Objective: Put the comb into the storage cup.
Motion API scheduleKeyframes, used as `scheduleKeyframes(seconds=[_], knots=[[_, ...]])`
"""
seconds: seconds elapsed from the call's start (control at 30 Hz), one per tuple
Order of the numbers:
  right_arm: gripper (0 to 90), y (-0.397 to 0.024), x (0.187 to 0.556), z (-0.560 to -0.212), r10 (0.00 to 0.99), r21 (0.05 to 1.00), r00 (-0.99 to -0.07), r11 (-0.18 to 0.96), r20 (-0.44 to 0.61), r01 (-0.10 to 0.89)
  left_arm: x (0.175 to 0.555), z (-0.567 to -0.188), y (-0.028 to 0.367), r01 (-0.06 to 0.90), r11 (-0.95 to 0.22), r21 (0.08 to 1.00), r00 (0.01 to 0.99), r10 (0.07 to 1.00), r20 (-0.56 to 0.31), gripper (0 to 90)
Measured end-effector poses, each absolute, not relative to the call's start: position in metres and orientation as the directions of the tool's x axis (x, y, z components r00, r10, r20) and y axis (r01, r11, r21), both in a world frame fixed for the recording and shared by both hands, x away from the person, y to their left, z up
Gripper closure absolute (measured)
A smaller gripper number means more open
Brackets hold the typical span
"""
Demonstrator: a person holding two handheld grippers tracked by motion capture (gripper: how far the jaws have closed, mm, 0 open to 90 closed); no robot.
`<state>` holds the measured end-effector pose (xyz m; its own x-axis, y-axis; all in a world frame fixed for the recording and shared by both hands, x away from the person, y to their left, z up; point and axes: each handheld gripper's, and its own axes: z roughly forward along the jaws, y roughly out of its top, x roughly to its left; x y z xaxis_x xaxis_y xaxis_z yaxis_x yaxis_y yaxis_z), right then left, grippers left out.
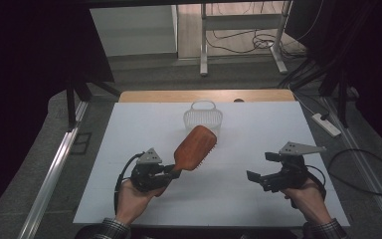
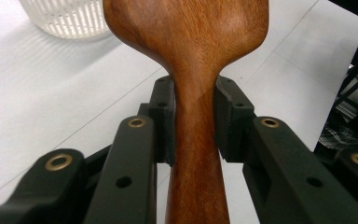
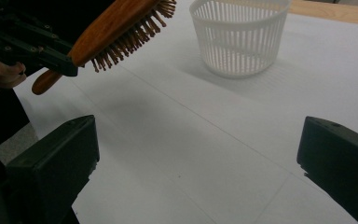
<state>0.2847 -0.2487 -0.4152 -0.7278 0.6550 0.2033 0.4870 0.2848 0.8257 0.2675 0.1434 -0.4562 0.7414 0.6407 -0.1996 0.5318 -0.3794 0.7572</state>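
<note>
Oval reddish-brown wooden paddle hairbrush (image 1: 195,147): lifted, handle pinched in left claw (image 1: 175,173), not yet in white slatted plastic basket (image 1: 203,118). Right claw (image 1: 261,171): spread, empty, over white counter (image 1: 258,129).

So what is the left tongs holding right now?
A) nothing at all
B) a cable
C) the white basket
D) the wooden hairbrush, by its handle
D: in the left gripper view the left tongs press both pads on the handle of the wooden hairbrush, and the high view shows the brush head raised near the white basket.
</note>
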Motion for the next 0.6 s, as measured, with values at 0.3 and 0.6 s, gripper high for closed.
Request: scheduleKeyframes(seconds=[0.3,0.6], knots=[[0.0,-0.231,0.294,-0.415,0.628,0.819,-0.734,0.26,0.259,0.512,0.27,-0.455,0.134,0.519,-0.388,0.762,0.757,0.622,-0.199,71.3],[0.0,-0.218,0.297,-0.416,0.618,0.815,-0.741,0.27,0.263,0.513,0.272,-0.453,0.125,0.501,-0.384,0.776,0.768,0.611,-0.194,71.3]])
